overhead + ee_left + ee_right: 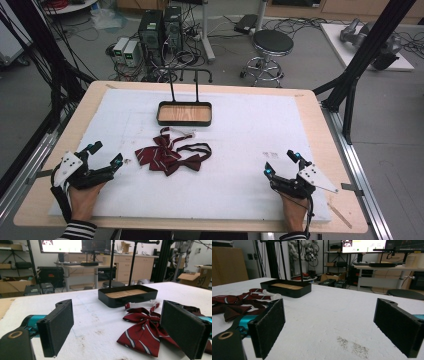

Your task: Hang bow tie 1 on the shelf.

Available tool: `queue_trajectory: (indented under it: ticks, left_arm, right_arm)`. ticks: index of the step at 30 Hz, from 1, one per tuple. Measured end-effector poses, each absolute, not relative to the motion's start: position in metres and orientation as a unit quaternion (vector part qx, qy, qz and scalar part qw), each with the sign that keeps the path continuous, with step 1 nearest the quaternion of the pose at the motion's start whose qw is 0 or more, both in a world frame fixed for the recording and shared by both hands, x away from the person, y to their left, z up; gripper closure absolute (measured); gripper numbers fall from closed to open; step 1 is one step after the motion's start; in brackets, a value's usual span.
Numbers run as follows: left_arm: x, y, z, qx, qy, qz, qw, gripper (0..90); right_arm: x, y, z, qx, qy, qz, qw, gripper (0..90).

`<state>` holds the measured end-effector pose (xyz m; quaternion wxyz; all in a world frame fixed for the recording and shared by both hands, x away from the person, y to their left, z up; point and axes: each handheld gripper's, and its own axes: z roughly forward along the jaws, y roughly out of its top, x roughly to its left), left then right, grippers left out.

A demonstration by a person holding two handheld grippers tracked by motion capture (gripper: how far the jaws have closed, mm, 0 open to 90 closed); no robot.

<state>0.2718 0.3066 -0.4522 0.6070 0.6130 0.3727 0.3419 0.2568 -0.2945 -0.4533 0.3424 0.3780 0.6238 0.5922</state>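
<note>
Left gripper view shows bow tie stripes.

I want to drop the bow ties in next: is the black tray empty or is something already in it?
Empty: the black tray shows only its bare wooden floor, and both bow ties lie on the white mat in front of it.

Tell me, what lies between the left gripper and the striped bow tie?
Nothing: in the high view, bare white mat separates the open left gripper from the striped bow tie.
</note>
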Motion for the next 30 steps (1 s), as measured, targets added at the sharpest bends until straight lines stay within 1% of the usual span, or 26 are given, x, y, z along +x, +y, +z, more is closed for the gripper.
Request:
queue_trajectory:
  ticks: [6,12,16,23,30]
  left_arm:
    - [0.276,0.305,-0.442,0.631,0.365,0.325,0.602,12.2]
    - [0.283,0.300,-0.425,0.658,0.356,0.317,0.584,12.1]
    - [0.289,0.294,-0.415,0.684,0.347,0.311,0.561,12.1]
    - [0.302,0.278,-0.401,0.726,0.333,0.288,0.528,12.1]
    - [0.316,0.265,-0.388,0.757,0.330,0.261,0.500,12.1]
  right_arm:
    - [0.257,-0.294,-0.453,0.377,0.625,0.592,0.342,9.6]
    - [0.257,-0.294,-0.453,0.377,0.626,0.590,0.343,9.6]
    - [0.256,-0.294,-0.453,0.378,0.626,0.590,0.342,9.6]
    - [0.257,-0.294,-0.453,0.374,0.625,0.592,0.345,9.6]
    - [0.257,-0.294,-0.453,0.376,0.626,0.591,0.343,9.6]
